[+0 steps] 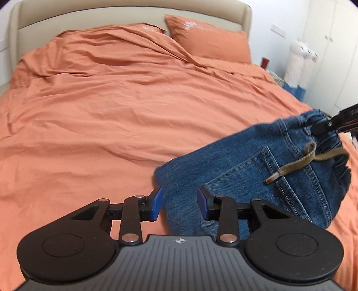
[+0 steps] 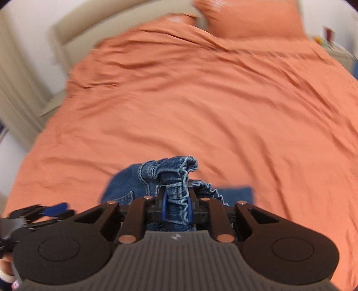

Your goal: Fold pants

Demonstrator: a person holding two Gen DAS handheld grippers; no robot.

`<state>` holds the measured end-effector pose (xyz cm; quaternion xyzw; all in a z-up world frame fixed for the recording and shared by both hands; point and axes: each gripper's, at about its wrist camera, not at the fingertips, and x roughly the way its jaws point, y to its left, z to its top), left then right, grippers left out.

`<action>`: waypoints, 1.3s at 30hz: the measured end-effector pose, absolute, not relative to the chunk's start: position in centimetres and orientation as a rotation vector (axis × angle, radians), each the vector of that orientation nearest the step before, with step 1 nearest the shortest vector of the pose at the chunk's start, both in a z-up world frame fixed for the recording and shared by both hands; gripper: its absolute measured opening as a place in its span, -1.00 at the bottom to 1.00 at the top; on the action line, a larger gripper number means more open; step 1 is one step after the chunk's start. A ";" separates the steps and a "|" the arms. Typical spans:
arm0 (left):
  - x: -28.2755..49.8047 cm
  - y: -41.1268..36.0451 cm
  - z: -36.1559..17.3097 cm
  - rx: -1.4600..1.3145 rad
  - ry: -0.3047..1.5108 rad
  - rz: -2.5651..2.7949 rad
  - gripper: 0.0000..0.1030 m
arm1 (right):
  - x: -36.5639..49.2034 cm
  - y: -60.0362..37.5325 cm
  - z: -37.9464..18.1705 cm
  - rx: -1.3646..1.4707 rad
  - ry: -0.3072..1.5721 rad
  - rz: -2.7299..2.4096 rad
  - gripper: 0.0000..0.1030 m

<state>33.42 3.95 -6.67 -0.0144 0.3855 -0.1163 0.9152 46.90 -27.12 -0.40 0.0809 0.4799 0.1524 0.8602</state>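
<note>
Blue denim pants (image 1: 257,170) with a tan drawstring (image 1: 299,163) lie bunched at the near right of the orange bed. My left gripper (image 1: 180,204) is open, its blue pads (image 1: 156,204) on either side of a fold of denim without pinching it. My right gripper (image 2: 176,209) is shut on the gathered elastic waistband (image 2: 176,176) and holds it raised above the bed. The right gripper also shows in the left wrist view (image 1: 331,125) at the waistband. The left gripper shows blurred in the right wrist view (image 2: 44,212) at the lower left.
The orange duvet (image 1: 125,107) covers the bed, with orange pillows (image 1: 208,38) against a beige headboard (image 1: 125,13). A white post and clutter (image 1: 297,65) stand beside the bed's right edge. A wall lies left of the bed (image 2: 20,73).
</note>
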 end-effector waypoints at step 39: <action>19.8 -1.0 -7.9 0.232 0.898 -0.300 0.08 | 33.3 -33.4 -12.0 0.334 0.748 0.127 -0.52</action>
